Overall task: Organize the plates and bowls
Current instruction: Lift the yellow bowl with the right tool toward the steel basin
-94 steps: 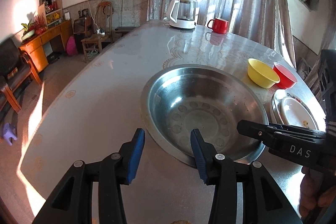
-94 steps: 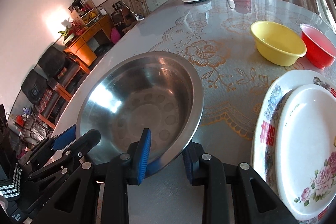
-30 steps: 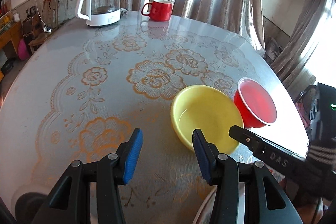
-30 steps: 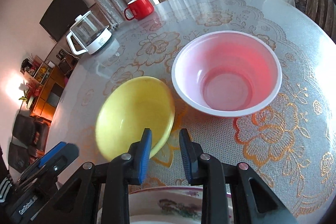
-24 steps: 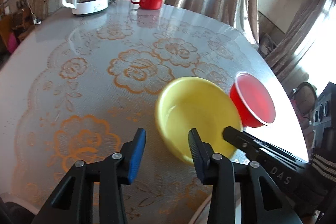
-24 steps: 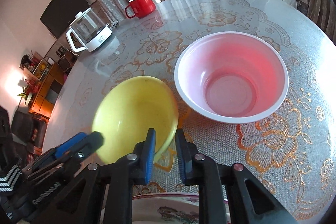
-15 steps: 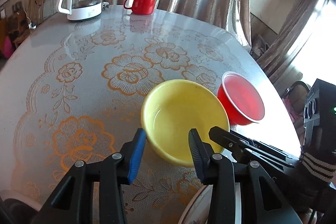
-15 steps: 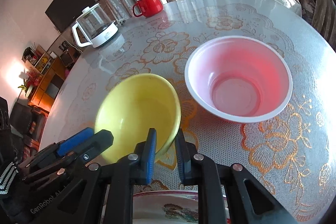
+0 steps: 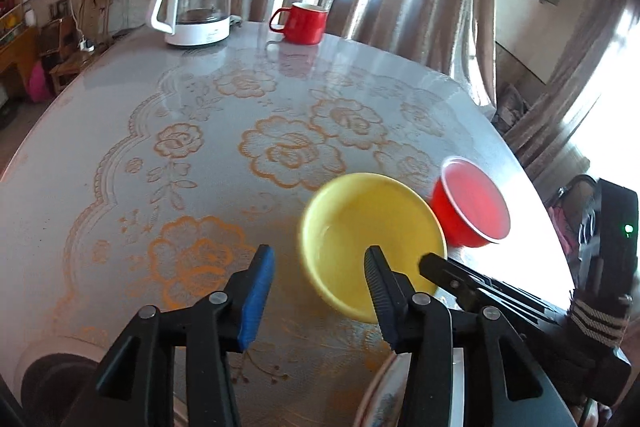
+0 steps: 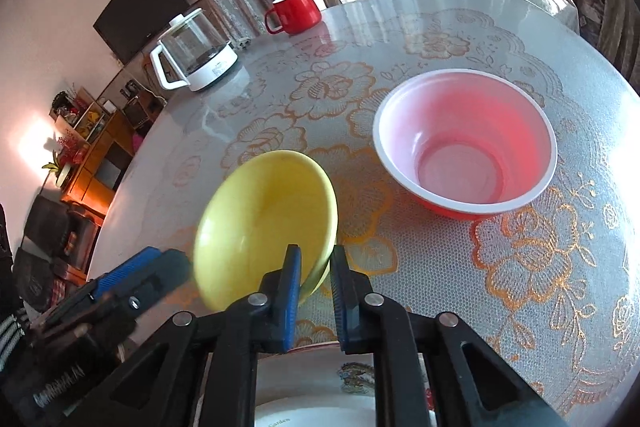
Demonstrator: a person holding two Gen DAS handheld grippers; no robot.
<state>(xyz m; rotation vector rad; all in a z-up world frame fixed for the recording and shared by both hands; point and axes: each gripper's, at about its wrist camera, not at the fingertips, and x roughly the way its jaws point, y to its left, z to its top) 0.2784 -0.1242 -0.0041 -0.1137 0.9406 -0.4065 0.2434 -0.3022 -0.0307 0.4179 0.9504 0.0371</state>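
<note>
The yellow bowl [image 10: 264, 223], a second ago flat on the tabletop [image 10: 460, 283], is now tilted, its near rim clenched by the right gripper [image 10: 315, 269]. The left gripper [image 9: 318, 283], its fingers opening and apparently released, straddles the bowl's near-left side. Nesting with the red bowl [image 10: 466, 143] just beside is the likely purpose.

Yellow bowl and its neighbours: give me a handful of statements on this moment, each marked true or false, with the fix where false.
1. The right gripper has its fingers pinched on the rim of the yellow bowl. True.
2. The yellow bowl sits flat on the table. False: it is tilted, its near edge raised by the grip.
3. The red bowl is nested inside the yellow one. False: it stands on the table beside it.
4. The left gripper holds nothing. True: its jaws are opening, with only the yellow bowl's edge between them.
5. A red mug stands near the glass kettle. True.
6. The kettle lies on its side. False: it stands upright.
</note>
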